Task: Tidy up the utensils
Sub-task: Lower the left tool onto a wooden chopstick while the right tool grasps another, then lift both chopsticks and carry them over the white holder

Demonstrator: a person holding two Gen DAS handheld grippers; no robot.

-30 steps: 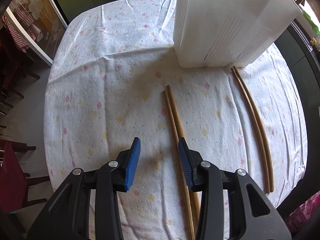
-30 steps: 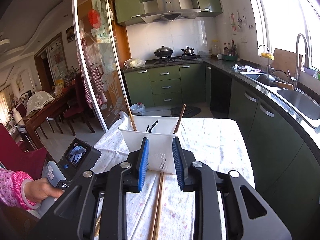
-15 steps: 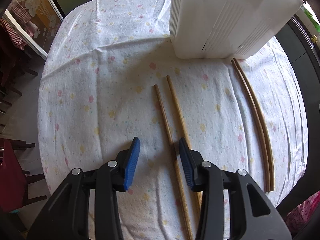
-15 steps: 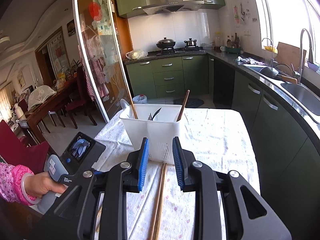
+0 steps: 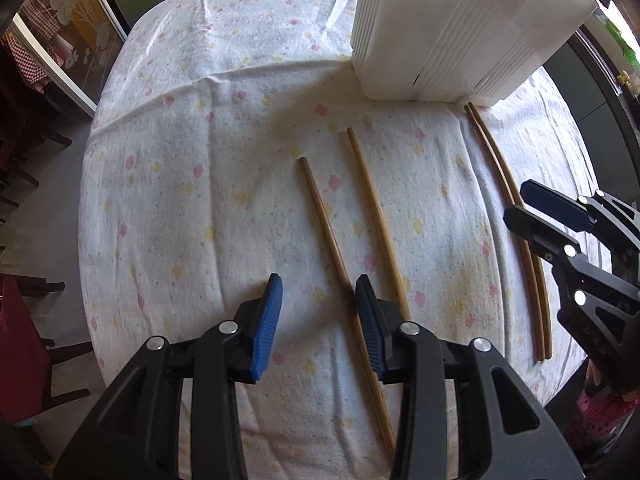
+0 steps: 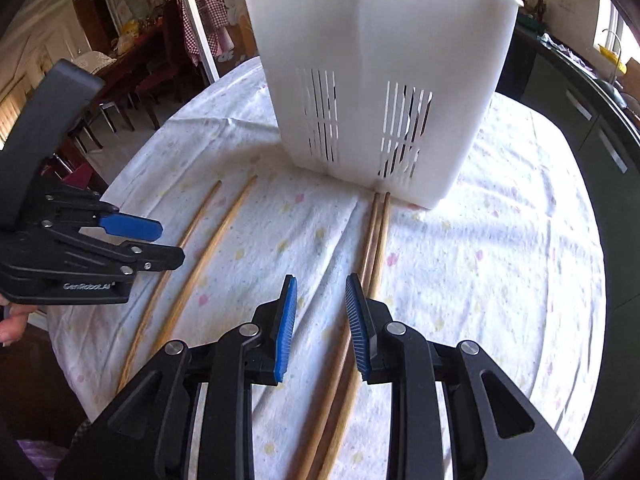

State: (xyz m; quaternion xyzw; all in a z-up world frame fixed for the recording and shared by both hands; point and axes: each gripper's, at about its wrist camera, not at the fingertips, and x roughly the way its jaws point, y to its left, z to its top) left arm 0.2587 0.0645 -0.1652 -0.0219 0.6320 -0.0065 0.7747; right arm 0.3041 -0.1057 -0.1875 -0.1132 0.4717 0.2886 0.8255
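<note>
Two wooden chopsticks lie apart on the flowered cloth: the left chopstick [image 5: 320, 216] [image 6: 198, 222] and the right chopstick [image 5: 376, 216] [image 6: 224, 232]. My left gripper [image 5: 319, 284] [image 6: 160, 240] hangs open over them. The left chopstick runs just inside its right finger and vanishes under it. Another chopstick pair [image 5: 508, 208] [image 6: 376, 232] lies side by side, touching the base of the white slotted utensil holder [image 5: 460, 28] [image 6: 380, 80]. My right gripper [image 6: 321, 284] [image 5: 520, 204] is open, low over this pair, which passes under its right finger.
The round table's cloth [image 5: 180, 200] falls away at its edge on the left and front. Dark chairs [image 5: 24, 280] stand to the left, green cabinets [image 6: 592, 120] to the right. A person's fingers [image 6: 12, 324] hold the left tool.
My right gripper dropped and tipped down from a level view of the kitchen to the chopstick pair, entering the left wrist view. The two chopsticks by my left gripper have spread apart.
</note>
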